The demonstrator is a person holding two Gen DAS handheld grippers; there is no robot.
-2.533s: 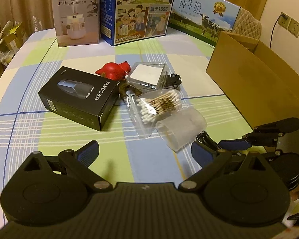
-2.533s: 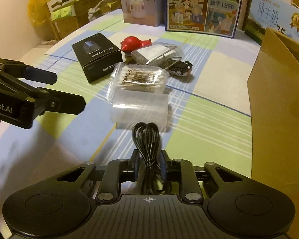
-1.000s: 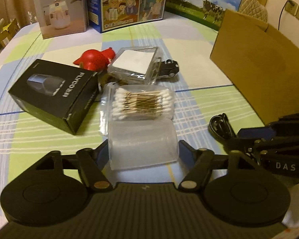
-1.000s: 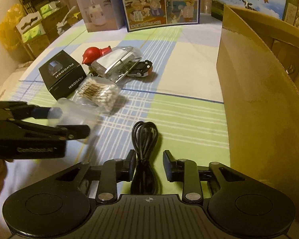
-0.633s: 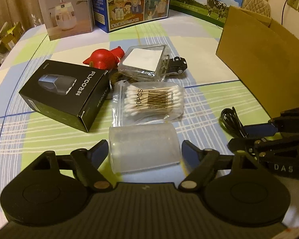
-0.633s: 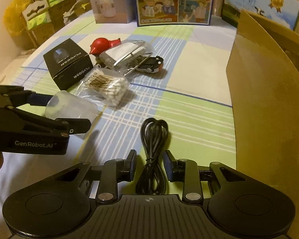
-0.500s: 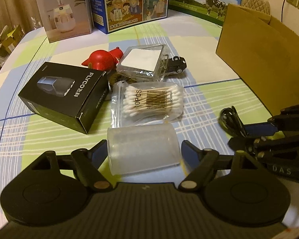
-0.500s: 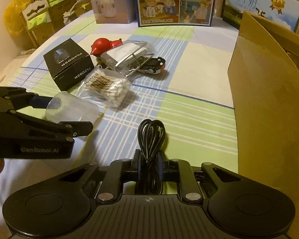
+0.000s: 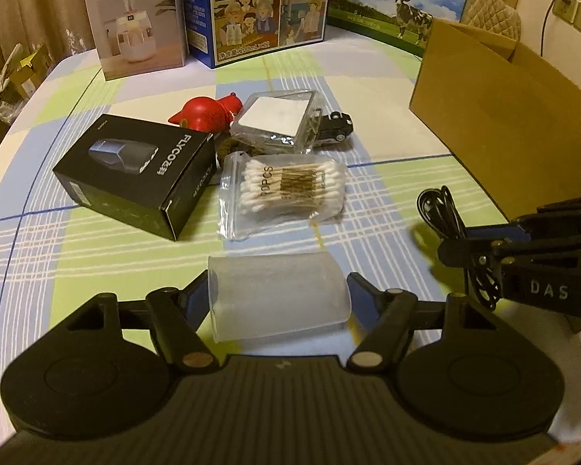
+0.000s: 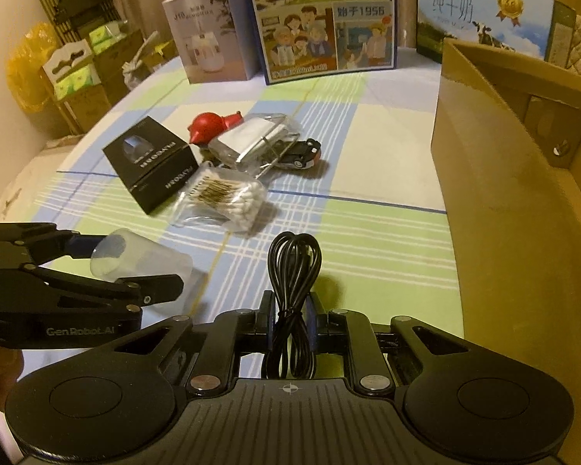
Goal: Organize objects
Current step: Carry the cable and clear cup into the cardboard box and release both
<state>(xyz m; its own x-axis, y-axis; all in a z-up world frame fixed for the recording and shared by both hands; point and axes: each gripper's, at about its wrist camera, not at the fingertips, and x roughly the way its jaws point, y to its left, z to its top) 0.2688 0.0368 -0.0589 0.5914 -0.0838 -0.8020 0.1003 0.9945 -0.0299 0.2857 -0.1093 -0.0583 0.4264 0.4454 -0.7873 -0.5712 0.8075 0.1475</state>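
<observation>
- Fingers of the right gripper (image 10: 289,323), bottom centre of its view, are clamped on a coiled black cable (image 10: 295,271); its lower end is hidden behind the gripper body.
- Left gripper (image 9: 278,296) fingers bracket a frosted plastic cup (image 9: 279,298) lying sideways, having just closed in; contact with the pads is unclear.
- Brown toy under the clear packet (image 9: 277,122) is mostly hidden.

1. The left gripper (image 9: 277,294) points steeply down, its jaws closed onto the frosted plastic cup (image 9: 279,296), one pad at each end.
2. The right gripper (image 10: 290,319) tilts downward, jaws clamped tight on the coiled black cable (image 10: 294,271).
</observation>
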